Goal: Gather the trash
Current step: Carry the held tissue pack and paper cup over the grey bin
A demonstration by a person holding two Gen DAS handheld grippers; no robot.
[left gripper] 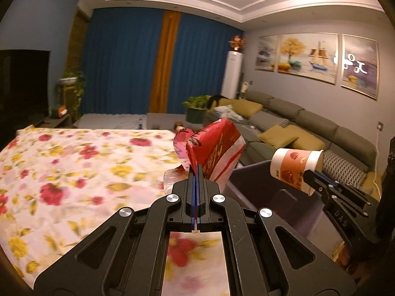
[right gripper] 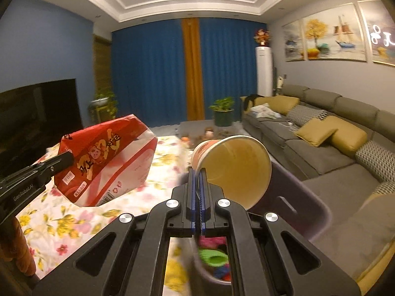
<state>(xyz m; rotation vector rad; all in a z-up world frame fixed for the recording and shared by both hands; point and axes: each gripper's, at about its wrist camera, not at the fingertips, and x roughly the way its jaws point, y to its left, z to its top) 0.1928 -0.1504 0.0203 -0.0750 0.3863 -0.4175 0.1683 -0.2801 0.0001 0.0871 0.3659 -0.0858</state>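
My left gripper is shut on a crumpled red and white plastic package, held up over the edge of the flowered tablecloth. From the right wrist view the same package hangs at the left, pinched by the left gripper. My right gripper is shut on the rim of an empty paper cup, tilted with its mouth toward the camera. In the left wrist view that cup hangs over a dark purple bin, pinched by the right gripper.
The purple bin stands between the table and a grey sofa with yellow cushions; colourful scraps lie in it. A dark TV stands left, blue curtains and a potted plant behind.
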